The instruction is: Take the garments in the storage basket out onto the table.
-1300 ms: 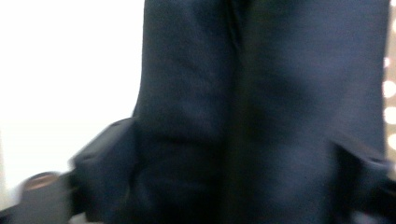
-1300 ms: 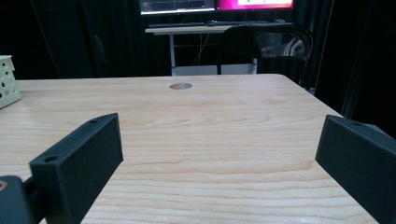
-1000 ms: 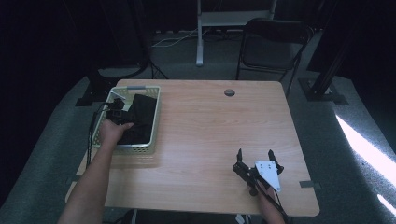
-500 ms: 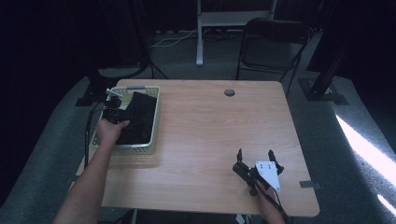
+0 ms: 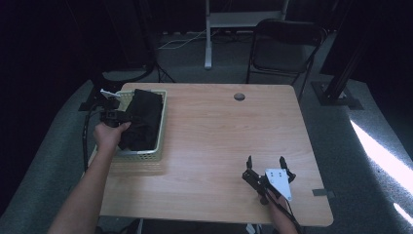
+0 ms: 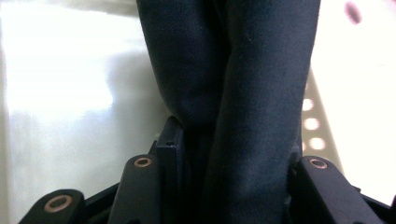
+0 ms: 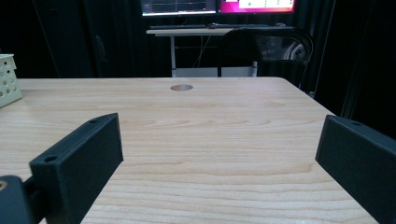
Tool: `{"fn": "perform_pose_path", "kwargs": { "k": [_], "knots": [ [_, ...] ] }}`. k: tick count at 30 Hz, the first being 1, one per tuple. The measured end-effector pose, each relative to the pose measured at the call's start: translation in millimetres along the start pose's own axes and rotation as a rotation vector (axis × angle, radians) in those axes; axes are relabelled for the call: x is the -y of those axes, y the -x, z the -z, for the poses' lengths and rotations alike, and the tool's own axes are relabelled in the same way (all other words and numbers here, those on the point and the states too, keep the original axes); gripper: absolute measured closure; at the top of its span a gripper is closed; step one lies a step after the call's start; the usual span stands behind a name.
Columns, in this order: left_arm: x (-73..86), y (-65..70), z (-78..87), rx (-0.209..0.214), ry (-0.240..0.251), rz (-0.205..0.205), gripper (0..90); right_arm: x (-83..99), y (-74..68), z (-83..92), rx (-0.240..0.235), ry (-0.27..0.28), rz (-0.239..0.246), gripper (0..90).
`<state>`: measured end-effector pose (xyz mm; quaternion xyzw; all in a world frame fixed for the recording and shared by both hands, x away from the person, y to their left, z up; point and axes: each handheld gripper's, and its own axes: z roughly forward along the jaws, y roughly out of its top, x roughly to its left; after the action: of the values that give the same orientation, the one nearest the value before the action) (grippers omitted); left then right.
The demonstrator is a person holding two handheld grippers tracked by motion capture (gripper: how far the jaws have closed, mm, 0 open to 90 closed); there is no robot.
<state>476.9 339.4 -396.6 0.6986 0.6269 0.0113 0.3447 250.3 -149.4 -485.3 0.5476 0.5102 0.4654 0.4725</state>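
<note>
A dark cloth [image 5: 142,119] lies bunched in a pale perforated basket [image 5: 141,152] at the table's left edge. My left gripper [image 5: 124,117] sits at the basket's left side, shut on the dark cloth [image 6: 233,93], whose folds run up between its jaws. My right gripper [image 5: 266,165] rests low over the table near the front right, open, with nothing between its fingers [image 7: 79,158].
The wooden table [image 5: 224,131] has a round cable hole [image 5: 239,96] near its far edge. A black folding chair [image 5: 282,44] stands behind the table, with a desk and monitors [image 7: 219,7] farther back. A corner of the basket [image 7: 8,79] shows in the right gripper view.
My left gripper has moved toward the far end of the basket and lifted a little with the cloth in it. The right gripper has stayed put.
</note>
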Motion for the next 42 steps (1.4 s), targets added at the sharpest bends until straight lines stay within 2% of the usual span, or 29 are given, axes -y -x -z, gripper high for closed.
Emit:
{"fn": "perform_pose_path", "kwargs": {
  "k": [3,9,11,13,16,19,21,24,26,29,35,42],
  "knots": [
    [-0.3,3.3,11.8,0.01,0.043,0.005,60.0,0.0,-0.2,0.1,-0.001,0.0,0.002,0.1],
    [-0.9,5.8,27.4,0.079,0.082,0.038,60.0,0.2,-0.8,0.5,0.004,0.001,0.007,0.1],
    [-0.3,8.0,31.4,0.077,0.104,0.033,60.0,0.3,-0.9,0.6,0.005,0.004,0.007,0.0],
    [-0.6,7.7,35.7,0.109,0.125,0.037,60.1,0.4,-1.2,0.7,0.003,0.008,0.009,0.1],
    [-3.9,12.7,43.6,0.116,0.15,0.015,60.1,0.7,-1.8,0.9,-0.002,0.014,0.009,0.1],
    [-8.0,19.7,48.8,0.151,0.164,0.009,60.0,0.7,-1.9,0.9,-0.003,0.015,0.011,0.1],
    [-10.3,24.2,49.6,0.171,0.155,0.005,60.0,0.7,-1.9,0.9,-0.002,0.014,0.009,0.1],
    [-10.8,31.7,50.1,0.163,0.157,-0.016,60.0,0.7,-1.9,0.9,0.0,0.014,0.009,0.1],
    [-9.0,35.7,51.6,0.152,0.196,-0.029,60.0,0.8,-2.1,1.1,0.0,0.016,0.011,0.1],
    [-8.2,36.8,52.6,0.188,0.228,-0.009,60.0,0.8,-1.9,1.0,0.004,0.017,0.009,0.1],
    [-9.2,45.1,48.5,0.248,0.213,-0.002,59.9,0.8,-1.8,1.0,0.004,0.016,0.005,0.1],
    [-10.2,59.0,43.0,0.316,0.235,-0.003,59.9,0.9,-1.9,1.2,0.005,0.019,0.007,0.1]
  ]
}}
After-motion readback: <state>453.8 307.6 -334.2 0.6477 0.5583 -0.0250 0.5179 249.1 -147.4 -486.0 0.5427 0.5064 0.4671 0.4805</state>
